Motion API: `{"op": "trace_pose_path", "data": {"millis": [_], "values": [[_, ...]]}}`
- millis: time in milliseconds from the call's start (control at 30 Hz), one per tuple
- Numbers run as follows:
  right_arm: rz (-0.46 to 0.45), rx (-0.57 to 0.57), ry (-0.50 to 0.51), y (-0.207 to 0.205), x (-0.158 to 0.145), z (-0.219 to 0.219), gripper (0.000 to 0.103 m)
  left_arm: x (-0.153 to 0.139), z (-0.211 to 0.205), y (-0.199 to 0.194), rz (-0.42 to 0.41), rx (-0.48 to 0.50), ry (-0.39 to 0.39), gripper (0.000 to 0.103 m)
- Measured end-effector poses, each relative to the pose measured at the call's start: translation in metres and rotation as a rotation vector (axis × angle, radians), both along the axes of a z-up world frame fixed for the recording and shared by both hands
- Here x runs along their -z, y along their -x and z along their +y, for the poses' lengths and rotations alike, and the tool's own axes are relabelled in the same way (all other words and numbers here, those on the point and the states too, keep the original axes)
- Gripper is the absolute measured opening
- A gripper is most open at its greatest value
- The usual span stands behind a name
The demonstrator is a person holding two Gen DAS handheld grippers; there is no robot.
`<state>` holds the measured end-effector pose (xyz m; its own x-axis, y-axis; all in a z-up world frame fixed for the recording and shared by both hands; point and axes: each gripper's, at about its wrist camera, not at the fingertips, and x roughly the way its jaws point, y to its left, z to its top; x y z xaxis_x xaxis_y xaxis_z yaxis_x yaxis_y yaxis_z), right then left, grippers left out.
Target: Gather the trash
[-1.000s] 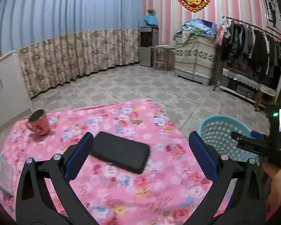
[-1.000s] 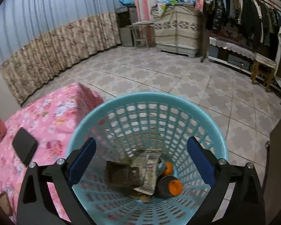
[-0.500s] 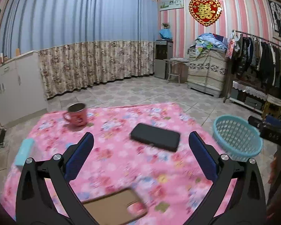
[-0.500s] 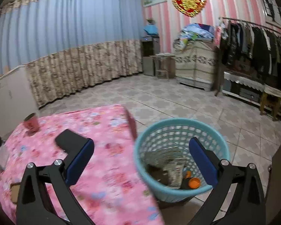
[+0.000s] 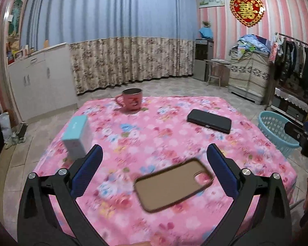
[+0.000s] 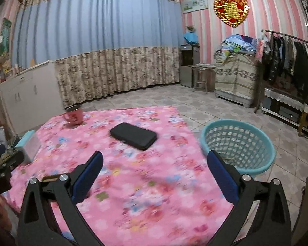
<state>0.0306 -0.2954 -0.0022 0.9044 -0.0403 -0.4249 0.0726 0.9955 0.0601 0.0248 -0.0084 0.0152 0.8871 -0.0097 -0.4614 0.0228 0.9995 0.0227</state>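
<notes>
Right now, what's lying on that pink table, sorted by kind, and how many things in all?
Mug: 1
Black case: 1
Light blue box: 1
Brown phone case: 1
Total: 4

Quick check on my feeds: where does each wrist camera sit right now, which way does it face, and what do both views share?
Left wrist: behind the open left gripper, above the table's near edge, facing the brown phone case; its fingers frame the view, with the right gripper at the right edge.
Right wrist: behind the open right gripper, facing the table's right part and the blue basket.
Shared: pink mug, black case, blue box, basket.
</notes>
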Motion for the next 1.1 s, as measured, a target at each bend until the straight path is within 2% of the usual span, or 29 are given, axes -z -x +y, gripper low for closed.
{"op": "trace_pose_path", "data": {"millis": [267,433,567,900,1100], "values": [[0.013,-0.063,0.003,0.027,0.023,0.047,0.099,0.01,0.016,0.022,-0.024,-0.016,-0.009,0.098],[-0.04,-0.065,0.024,0.039,0.028,0.059,0.099,0.018,0.028,0.029,-0.032,-0.046,0.054,0.098],[-0.059,-0.053,0.033,0.043,0.029,0.061,0.099,0.021,0.031,0.033,-0.051,-0.046,0.076,0.098],[-0.052,-0.03,0.018,0.044,0.038,0.057,0.099,0.02,0.016,0.038,-0.073,-0.025,-0.003,0.098],[-0.047,-0.034,0.012,0.044,0.044,0.058,0.099,0.022,0.014,0.037,-0.062,-0.022,-0.009,0.098]]}}
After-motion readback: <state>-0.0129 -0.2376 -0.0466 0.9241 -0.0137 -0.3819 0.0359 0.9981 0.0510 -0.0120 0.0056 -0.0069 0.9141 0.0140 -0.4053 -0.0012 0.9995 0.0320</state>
